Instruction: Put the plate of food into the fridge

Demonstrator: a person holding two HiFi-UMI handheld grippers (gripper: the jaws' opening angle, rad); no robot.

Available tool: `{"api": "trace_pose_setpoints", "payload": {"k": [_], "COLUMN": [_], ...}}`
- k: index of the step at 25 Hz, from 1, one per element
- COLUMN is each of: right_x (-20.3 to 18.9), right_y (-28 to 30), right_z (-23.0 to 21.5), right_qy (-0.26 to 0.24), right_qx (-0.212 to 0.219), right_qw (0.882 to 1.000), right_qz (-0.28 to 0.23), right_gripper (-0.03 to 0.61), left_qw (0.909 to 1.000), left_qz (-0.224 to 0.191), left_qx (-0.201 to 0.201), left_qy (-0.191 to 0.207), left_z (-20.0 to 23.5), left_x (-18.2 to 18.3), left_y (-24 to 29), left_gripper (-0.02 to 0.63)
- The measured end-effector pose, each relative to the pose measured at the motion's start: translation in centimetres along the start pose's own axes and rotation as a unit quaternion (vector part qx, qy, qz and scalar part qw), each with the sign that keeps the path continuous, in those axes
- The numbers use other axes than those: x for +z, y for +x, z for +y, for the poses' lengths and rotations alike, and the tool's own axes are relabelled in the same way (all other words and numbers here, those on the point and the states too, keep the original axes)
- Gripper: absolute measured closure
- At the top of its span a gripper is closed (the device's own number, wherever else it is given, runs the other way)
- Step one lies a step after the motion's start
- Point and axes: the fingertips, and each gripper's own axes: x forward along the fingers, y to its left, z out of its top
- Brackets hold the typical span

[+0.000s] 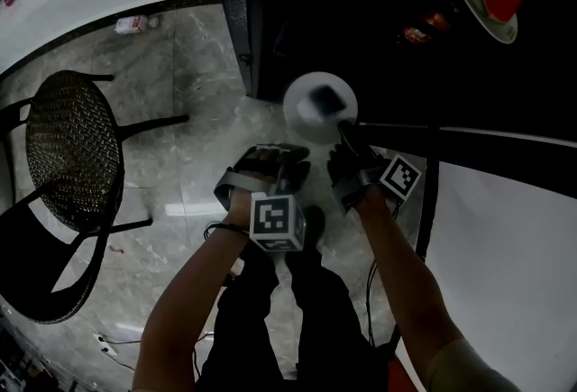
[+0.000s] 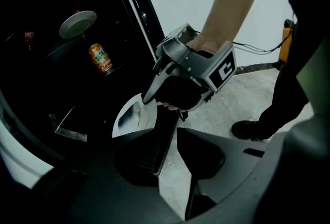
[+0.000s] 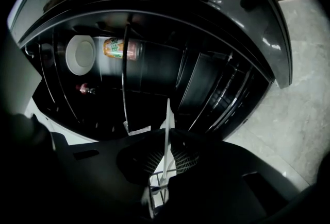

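A white plate (image 1: 317,104) with a dark piece of food on it hangs in front of the open, dark fridge (image 1: 361,12). My right gripper (image 1: 345,131) is shut on the plate's near rim. In the right gripper view the plate (image 3: 167,125) stands edge-on between the pads. The left gripper view shows the plate (image 2: 130,115) low by the fridge opening, with the right gripper (image 2: 150,98) on it. My left gripper (image 1: 275,154) hangs just left of the plate, apart from it. It is open (image 2: 172,133), and only floor shows between its fingers.
Inside the fridge stand another white plate (image 2: 77,23) with something red on it and an orange drink can (image 2: 100,58), on wire shelves (image 3: 125,79). The white fridge door (image 1: 505,228) stands open at the right. A woven chair (image 1: 72,147) stands on the marble floor at the left.
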Motion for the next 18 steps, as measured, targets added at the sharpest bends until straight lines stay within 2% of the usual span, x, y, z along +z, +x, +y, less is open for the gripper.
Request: {"api": "trace_pose_setpoints", "payload": {"k": [18], "right_x": [3.0], "right_y": [2.2], "right_z": [-3.0], "right_qy": [0.004], "right_qx": [-0.006], "right_qw": [1.000], "right_qz": [-0.015], "right_gripper": [0.541], "left_qw": [0.9992], "left_qz": [0.004], "left_qx": [0.021], "left_qy": [0.034], "left_z": [3.4], "left_x": [0.0], "left_y": [5.1], "left_gripper": [0.523]}}
